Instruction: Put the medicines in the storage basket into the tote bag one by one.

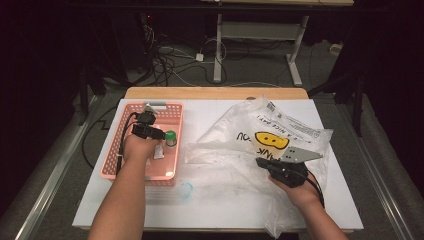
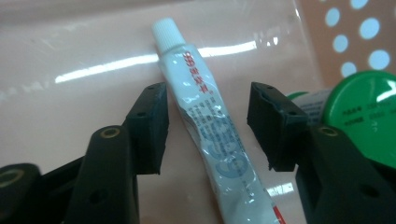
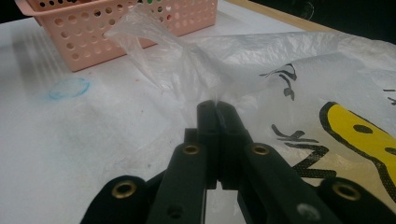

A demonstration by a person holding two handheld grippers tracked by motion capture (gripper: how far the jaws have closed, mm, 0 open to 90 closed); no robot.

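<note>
Inside pink basket (image 1: pixel 172 107) at counter's left edge, my left tongs (image 2: pixel 208 123) apart, jaws straddling white tube (image 2: pixel 210 135) lying flat beside green-capped jar (image 2: pixel 369 116). Tube looks light, soft, dentable, slick; best squeeze mid-body, gently. My right tongs (image 3: pixel 217 109) together, clamped on thin plastic bag (image 3: pixel 299 60) near counter's right edge; film flimsy, tears easily.

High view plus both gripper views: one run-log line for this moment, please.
left gripper: open, astride white tube in pink basket | right gripper: shut on plastic bag | green-capped bottle: in basket
</note>
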